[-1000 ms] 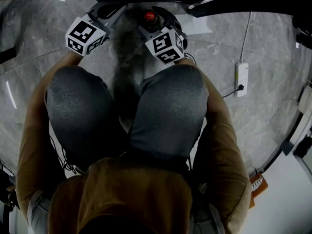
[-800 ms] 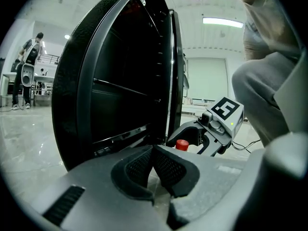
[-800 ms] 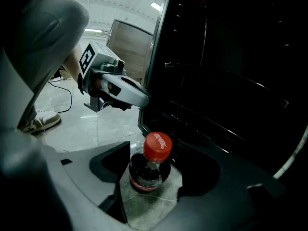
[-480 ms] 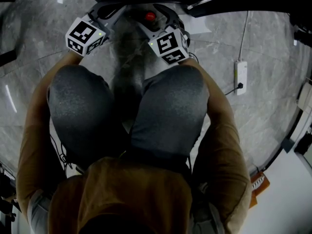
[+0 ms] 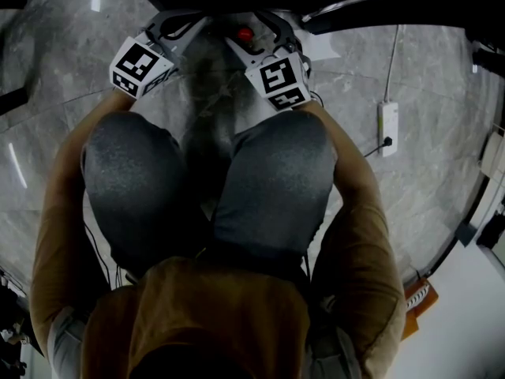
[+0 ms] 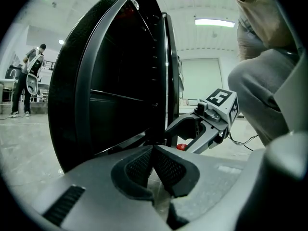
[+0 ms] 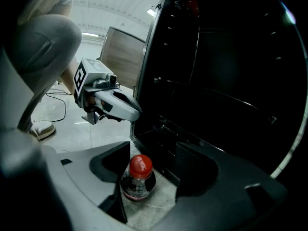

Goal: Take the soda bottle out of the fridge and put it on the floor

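Observation:
The soda bottle (image 7: 138,177), dark with a red cap, stands upright on the grey floor tile just in front of the black fridge (image 7: 216,81). My right gripper (image 7: 154,170) is open around it; the bottle sits close to the left pad, with a wide gap to the right pad. In the head view the red cap (image 5: 245,33) shows between the two grippers, beyond the knees. My left gripper (image 6: 153,160) is shut on nothing, low beside the open fridge door (image 6: 96,81), to the left of the bottle.
The person squats with both knees (image 5: 272,172) over the floor. A white power strip (image 5: 388,129) and its cable lie on the floor to the right. Another red-capped bottle (image 7: 187,1) sits high inside the fridge. A person (image 6: 29,81) stands far off.
The right gripper's marker cube has shifted a little to the right and turned; both grippers have edged slightly forward. The red cap stays in about the same spot.

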The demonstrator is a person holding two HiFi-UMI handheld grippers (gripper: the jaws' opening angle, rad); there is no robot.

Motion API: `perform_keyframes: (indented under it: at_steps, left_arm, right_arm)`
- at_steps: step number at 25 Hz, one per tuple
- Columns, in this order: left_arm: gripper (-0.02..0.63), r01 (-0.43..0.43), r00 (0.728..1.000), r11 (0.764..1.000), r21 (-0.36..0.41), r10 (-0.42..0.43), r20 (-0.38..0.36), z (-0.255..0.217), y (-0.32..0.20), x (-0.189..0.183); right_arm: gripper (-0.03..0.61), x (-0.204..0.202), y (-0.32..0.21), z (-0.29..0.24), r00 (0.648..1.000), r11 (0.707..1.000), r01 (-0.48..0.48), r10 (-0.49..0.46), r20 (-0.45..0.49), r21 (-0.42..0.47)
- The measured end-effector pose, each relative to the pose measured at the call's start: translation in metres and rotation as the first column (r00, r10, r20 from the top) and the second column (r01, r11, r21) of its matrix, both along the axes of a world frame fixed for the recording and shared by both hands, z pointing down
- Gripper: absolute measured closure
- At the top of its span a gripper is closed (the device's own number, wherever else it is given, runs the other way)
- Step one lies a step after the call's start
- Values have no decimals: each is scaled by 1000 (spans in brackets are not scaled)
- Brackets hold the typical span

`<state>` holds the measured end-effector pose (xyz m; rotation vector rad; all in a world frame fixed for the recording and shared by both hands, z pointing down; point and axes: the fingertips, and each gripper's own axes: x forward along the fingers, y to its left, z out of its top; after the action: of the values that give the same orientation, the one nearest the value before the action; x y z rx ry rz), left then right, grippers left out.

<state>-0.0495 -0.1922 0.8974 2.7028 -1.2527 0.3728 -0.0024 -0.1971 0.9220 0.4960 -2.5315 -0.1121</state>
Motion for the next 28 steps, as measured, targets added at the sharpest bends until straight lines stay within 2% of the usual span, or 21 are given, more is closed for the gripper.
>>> perform_keyframes:
  at_steps: [7,11,14,20,28]
  left_arm:
    - [618,2,1000,1000,20,-2,-11,-9,-4,-7]
    - [618,-10,1000,1000,19,10,-7,-11,-6,-6]
    - [618,-10,1000,1000,25,10,-8,-14,-11,-5]
    - [618,-13,1000,999,36,12,20,-25,-14,-11]
    - [618,-32,999,998,60,32,2,-54,-14,-9]
  right_arm:
    - [291,-8,-3,-20,999,1000,-2,0,50,24]
    - [291,-13,-5,-32,999,997,20,-24,49,74]
    - [299,-13,-11,-37,997,999,-11,9,72,32]
    - [378,-18,-21,-43,994,998,-60,61,88,-13]
    - [532,-19,-40,-72,990,993,-109,104,92,51]
